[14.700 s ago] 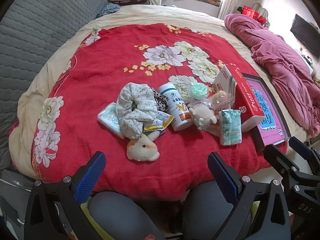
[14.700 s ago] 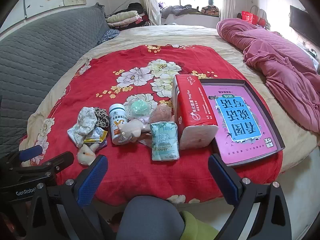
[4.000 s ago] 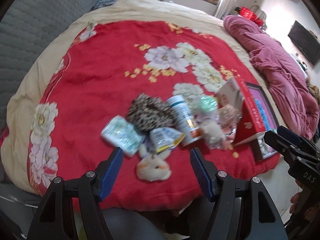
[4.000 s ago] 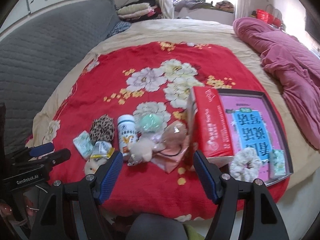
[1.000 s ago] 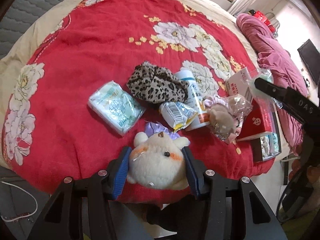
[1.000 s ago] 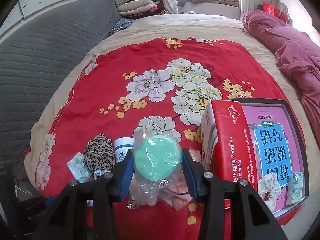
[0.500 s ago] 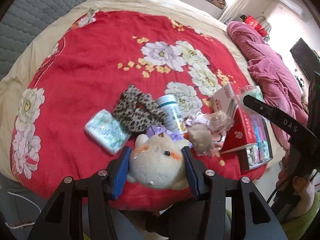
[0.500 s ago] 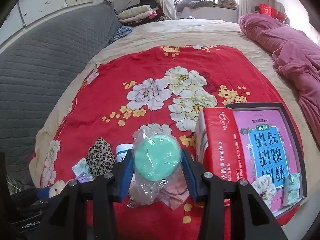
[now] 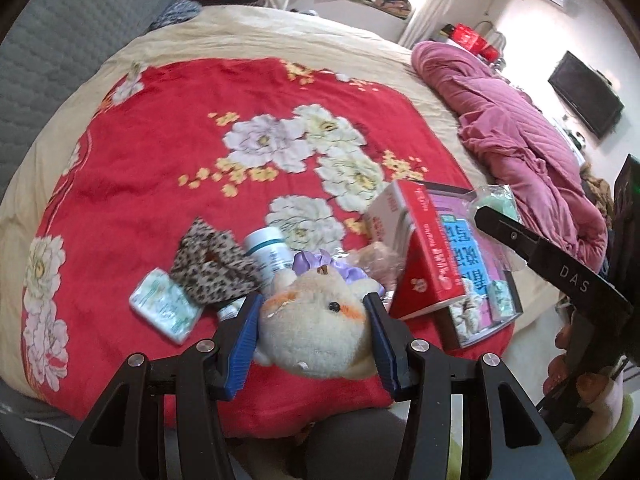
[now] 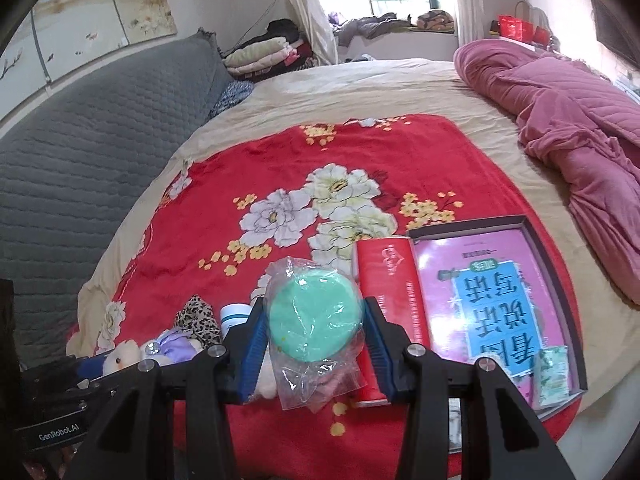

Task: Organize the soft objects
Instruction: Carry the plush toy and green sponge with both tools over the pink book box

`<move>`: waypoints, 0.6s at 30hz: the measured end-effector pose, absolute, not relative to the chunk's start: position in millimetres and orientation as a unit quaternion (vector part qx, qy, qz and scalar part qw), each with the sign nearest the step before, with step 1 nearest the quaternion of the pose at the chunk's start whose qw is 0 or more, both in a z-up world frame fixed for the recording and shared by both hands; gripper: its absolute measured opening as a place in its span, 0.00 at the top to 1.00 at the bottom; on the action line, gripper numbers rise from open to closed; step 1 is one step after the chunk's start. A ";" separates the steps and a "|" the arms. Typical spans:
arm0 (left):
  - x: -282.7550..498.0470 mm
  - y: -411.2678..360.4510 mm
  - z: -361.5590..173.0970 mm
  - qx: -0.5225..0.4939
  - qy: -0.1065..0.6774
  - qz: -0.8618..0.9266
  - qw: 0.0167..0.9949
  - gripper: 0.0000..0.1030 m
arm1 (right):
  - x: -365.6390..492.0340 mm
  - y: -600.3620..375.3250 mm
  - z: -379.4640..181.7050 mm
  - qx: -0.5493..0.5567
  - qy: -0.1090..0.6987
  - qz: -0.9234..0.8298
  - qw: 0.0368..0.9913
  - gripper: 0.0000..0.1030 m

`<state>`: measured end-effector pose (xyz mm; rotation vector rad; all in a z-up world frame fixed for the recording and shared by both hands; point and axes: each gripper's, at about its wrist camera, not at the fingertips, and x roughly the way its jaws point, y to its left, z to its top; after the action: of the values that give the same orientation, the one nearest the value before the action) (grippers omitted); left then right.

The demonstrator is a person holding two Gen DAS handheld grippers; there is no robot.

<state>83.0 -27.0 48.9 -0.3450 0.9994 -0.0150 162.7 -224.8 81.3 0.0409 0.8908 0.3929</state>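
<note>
Both lifted clear of the red floral blanket since a second ago. Left gripper clamped on cream plush hamster toy, low centre frame. Right gripper clamped on bagged green round sponge. Dark-rimmed tray with pink book lying right of both, nearer the right hand.

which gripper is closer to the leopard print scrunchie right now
Left. The left gripper, shut on the plush toy, hangs just beside the leopard print scrunchie. The right gripper, holding the bagged green sponge, is over by the red box.
</note>
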 end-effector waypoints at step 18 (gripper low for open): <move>125.1 -136.2 90.9 -0.106 0.453 -0.089 0.881 0.49 | 157.7 -339.3 108.5 0.077 0.394 0.117 0.909 0.55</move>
<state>125.1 -136.2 90.9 -0.2210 0.9447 -0.1847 157.7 -339.3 108.5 0.1597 0.8119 0.2421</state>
